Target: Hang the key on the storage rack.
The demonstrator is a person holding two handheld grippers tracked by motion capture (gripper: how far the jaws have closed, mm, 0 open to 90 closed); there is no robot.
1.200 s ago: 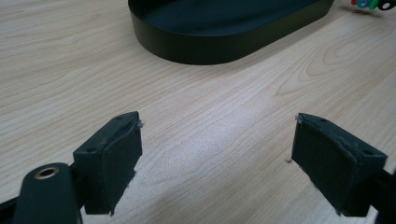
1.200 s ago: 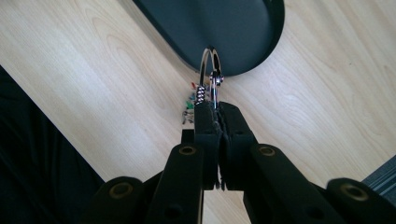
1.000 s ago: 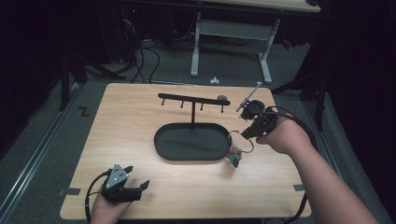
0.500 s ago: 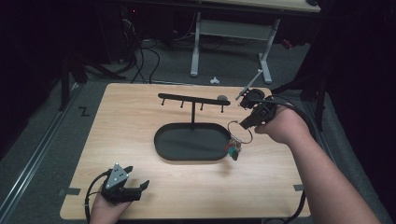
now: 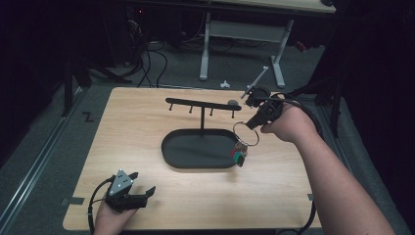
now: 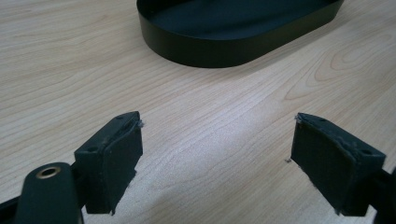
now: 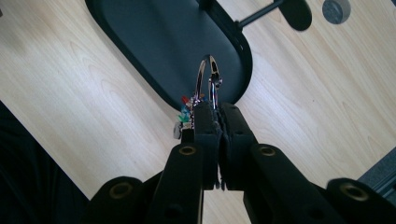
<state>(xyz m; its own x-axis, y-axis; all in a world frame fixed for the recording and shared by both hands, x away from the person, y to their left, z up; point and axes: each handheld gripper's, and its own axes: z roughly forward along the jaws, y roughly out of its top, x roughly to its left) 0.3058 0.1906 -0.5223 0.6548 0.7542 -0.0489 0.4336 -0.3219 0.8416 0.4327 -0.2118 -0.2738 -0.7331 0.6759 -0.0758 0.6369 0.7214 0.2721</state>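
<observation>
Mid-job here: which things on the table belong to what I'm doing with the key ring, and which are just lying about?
In the job:
- key ring with coloured tags, clamped in the right gripper
- hook stand, close beside the ring
- black oval tray at the stand's foot

Lying about:
- small grey disc on the table, behind the stand
- left gripper, open and idle at the near edge

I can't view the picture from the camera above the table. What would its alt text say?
A person's right gripper, shut on a metal key ring with coloured tags dangling, holds it above the right end of a black oval tray whose post carries a bar of pegs. The left gripper rests, jaws apart, near the wooden table's front left corner.
</observation>
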